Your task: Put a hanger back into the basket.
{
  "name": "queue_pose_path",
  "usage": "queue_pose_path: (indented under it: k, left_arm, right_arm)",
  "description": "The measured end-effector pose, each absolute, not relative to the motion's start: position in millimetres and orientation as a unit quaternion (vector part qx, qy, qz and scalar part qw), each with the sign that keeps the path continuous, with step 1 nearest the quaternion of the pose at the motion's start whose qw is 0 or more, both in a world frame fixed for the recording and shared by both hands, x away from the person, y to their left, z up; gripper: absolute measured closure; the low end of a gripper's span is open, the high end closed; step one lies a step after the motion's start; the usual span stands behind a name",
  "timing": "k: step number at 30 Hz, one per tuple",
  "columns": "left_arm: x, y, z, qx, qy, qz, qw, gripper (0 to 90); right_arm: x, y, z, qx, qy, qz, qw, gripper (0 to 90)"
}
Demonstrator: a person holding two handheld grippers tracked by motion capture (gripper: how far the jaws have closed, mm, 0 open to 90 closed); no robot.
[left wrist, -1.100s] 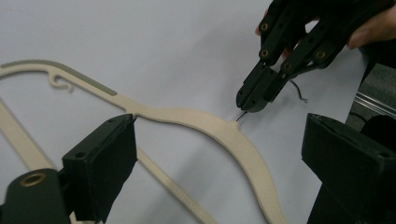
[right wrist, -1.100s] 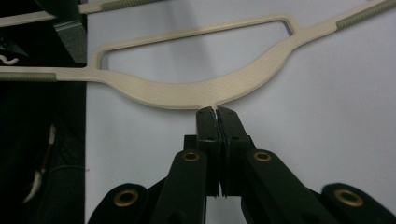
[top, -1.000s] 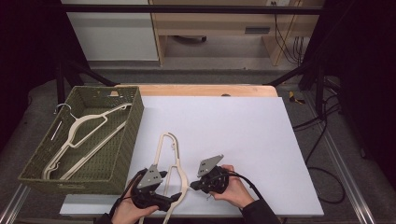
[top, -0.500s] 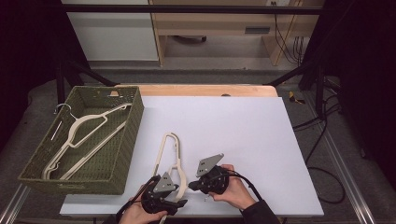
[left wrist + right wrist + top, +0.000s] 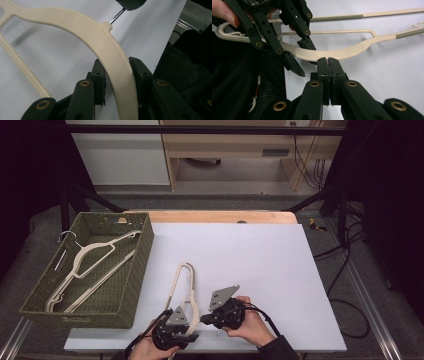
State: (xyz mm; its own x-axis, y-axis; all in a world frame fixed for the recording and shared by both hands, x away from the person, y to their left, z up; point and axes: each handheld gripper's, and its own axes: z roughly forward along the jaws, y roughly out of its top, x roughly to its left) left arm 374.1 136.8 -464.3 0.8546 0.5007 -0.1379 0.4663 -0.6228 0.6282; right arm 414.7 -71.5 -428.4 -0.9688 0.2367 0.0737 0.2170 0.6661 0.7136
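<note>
A cream plastic hanger [image 5: 176, 285] lies lengthwise on the white table [image 5: 260, 265], its neck toward the front edge. My left gripper [image 5: 192, 337] has just been closing, and its pads [image 5: 136, 72] now press on both edges of the hanger's curved shoulder [image 5: 110, 50]. In the right gripper view the same jaws straddle that shoulder [image 5: 352, 52]. My right gripper [image 5: 204, 319] is shut at the hanger's neck [image 5: 328, 61]. The thin metal hook stem [image 5: 116, 17] runs from the neck into that gripper's tips.
A green woven basket [image 5: 137, 265] stands at the table's left with two or three cream hangers [image 5: 95, 252] inside. The table's front edge runs just under both hands. Cables hang off the right side [image 5: 345, 285].
The left gripper has shifted slightly right and toward the front edge, and its jaws have closed onto the hanger's shoulder. The right gripper has stayed shut and risen a little.
</note>
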Motion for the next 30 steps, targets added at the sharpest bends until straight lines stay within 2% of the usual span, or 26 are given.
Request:
queue_pose_path:
  k: [4, 8, 10, 14, 17, 20, 24, 30]
  left_arm:
    - [373.1, 137.8, -462.5, 0.896, 0.281, 0.029, 0.344, 68.5]
    - [370.9, 139.1, -459.6, 0.891, 0.289, 0.04, 0.348, 69.4]
    - [369.9, 140.7, -456.7, 0.891, 0.288, 0.048, 0.347, 70.0]
    - [367.4, 143.6, -451.1, 0.886, 0.295, 0.058, 0.354, 71.2]
    - [366.6, 146.9, -446.1, 0.884, 0.297, 0.066, 0.354, 72.3]
    - [365.1, 149.7, -442.0, 0.879, 0.305, 0.072, 0.36, 72.8]
    - [364.2, 155.3, -435.6, 0.873, 0.312, 0.084, 0.366, 73.5]
    - [364.5, 165.1, -425.1, 0.863, 0.326, 0.104, 0.372, 74.8]
  right_arm:
    - [414.1, -71.6, -428.2, 0.124, 0.911, 0.393, 0.015, 88.9]
    - [411.7, -76.6, -421.2, 0.129, 0.898, 0.421, 0.019, 77.4]
    - [412.4, -86.3, -413.5, 0.139, 0.883, 0.447, 0.024, 75.1]
    - [415.7, -110.5, -400.3, 0.187, 0.848, 0.493, 0.05, 56.4]
    - [417.6, -130.8, -394.3, 0.23, 0.821, 0.516, 0.084, 38.7]
    - [420.2, -146.5, -393.3, 0.261, 0.801, 0.526, 0.118, 31.2]
    - [426.4, -165.6, -398.0, 0.303, 0.78, 0.528, 0.147, 24.1]
    - [429.1, -180.6, -404.9, 0.325, 0.771, 0.52, 0.171, 20.2]
